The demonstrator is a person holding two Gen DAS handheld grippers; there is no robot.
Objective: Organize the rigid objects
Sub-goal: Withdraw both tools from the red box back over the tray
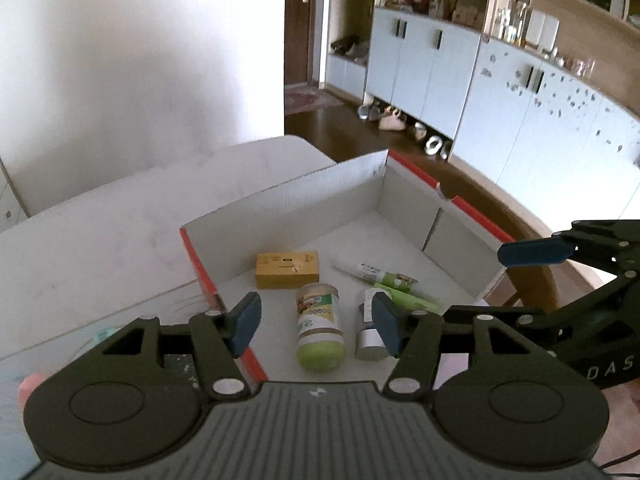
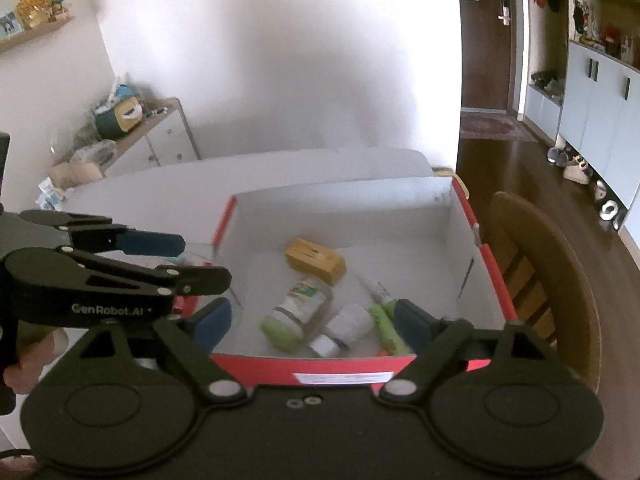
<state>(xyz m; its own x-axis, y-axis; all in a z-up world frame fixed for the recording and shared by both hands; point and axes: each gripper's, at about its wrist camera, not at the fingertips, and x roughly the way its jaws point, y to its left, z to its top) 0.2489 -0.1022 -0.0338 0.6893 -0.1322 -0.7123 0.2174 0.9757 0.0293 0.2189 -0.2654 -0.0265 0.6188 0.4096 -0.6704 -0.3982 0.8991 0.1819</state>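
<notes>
Two open, empty grippers, left gripper (image 1: 316,320), right gripper (image 2: 312,322), above red box (image 2: 494,280), wooden chair (image 2: 560,264) beside it

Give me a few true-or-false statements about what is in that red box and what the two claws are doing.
1. The yellow carton lies inside the red box. True.
2. The green-capped jar stands upright. False: it lies on its side.
3. The left gripper clamps the jar. False: its jaws are open and hold nothing.
4. The right gripper holds nothing. True.
5. The box has a closed lid. False: its top is open.
</notes>
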